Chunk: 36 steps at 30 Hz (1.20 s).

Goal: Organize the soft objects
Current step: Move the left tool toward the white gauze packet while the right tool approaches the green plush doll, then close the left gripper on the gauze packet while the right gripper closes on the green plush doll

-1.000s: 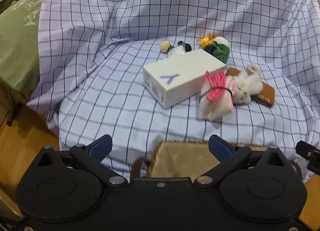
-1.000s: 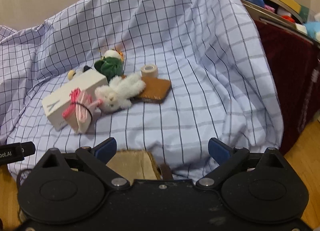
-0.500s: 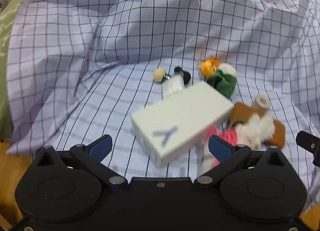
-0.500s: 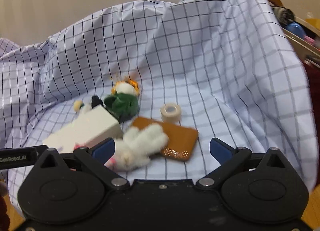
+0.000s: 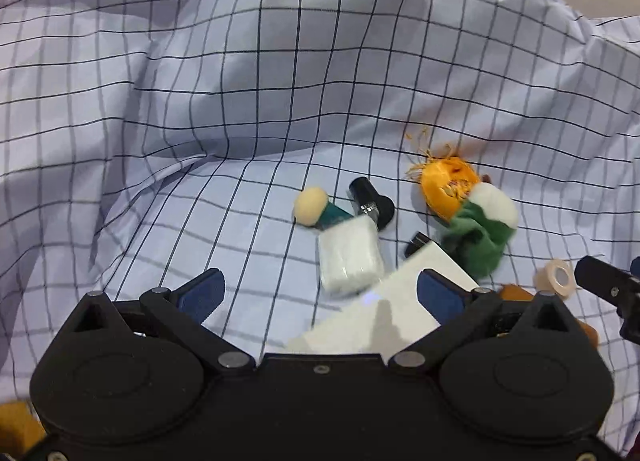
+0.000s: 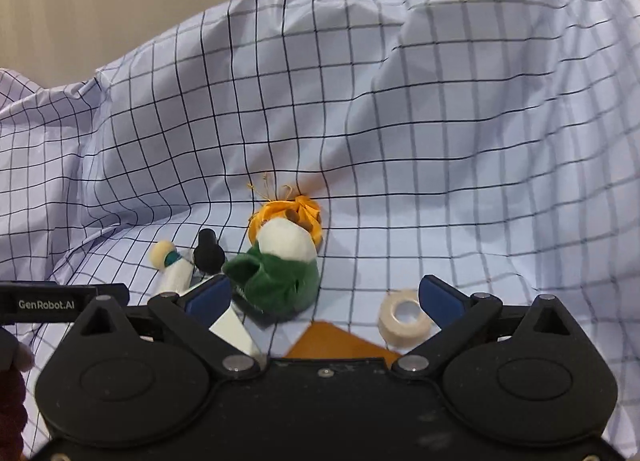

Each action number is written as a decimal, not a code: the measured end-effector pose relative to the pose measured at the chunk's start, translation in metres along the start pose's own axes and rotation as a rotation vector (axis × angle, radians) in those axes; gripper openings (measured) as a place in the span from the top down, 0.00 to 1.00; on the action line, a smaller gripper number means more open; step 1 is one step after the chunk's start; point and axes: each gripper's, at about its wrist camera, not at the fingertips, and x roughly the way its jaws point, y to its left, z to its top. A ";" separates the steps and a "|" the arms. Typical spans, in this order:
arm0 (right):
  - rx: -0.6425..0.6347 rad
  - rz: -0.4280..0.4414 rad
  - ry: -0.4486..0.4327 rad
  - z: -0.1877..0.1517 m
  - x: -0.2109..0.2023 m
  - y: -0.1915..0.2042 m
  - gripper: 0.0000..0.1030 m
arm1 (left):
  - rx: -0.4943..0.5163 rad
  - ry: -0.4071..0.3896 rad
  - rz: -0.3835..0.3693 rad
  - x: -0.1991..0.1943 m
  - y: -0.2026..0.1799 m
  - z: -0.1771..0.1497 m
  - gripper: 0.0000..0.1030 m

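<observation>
- Both of our tongs have pushed in close over the checked lilac bedsheet (image 5: 280, 73) within the last second; the woven basket corner that sat under the fingers is out of view, and the pink-tied bundle and white fluffy toy have dropped beneath the frames. We read this as an approach, with nothing sorted yet.
- Far left in the left wrist view lies a small cream pom-pom with a teal neck (image 5: 311, 206), touching a clear packet of white padding (image 5: 349, 254); just beside them is a black capped vial (image 5: 370, 201).
- Our left gripper (image 5: 319, 291) stands wide open and empty, and the packet lies between its blue fingertips (image 5: 201, 294), slightly ahead of them. That looks like its likely target.
- A white rigid box (image 5: 384, 321) juts up under the left gripper's right finger, so closing there could snag it.
- Further right, the green-and-white plush with an orange tasselled head (image 6: 280, 261) lies on the sheet, just ahead of our right gripper (image 6: 324, 295), nearer its left finger than its centre.
- The right gripper is also spread open, holding nothing.
- Rightmost, a beige roll of tape (image 6: 405, 317) sits against the right finger's inner side, beside a flat brown leather wallet (image 6: 332, 343) partly hidden under the gripper body.
</observation>
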 end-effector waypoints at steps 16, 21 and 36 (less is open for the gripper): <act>-0.017 0.029 0.083 0.020 0.097 0.015 0.02 | -0.081 0.256 -0.096 0.106 0.015 0.022 0.04; -0.014 0.044 0.107 0.020 0.111 0.017 0.02 | -0.084 0.296 -0.124 0.121 0.013 0.022 0.05; 0.038 0.117 0.153 0.019 0.117 0.014 0.50 | -0.074 0.265 -0.220 0.117 0.008 0.029 0.52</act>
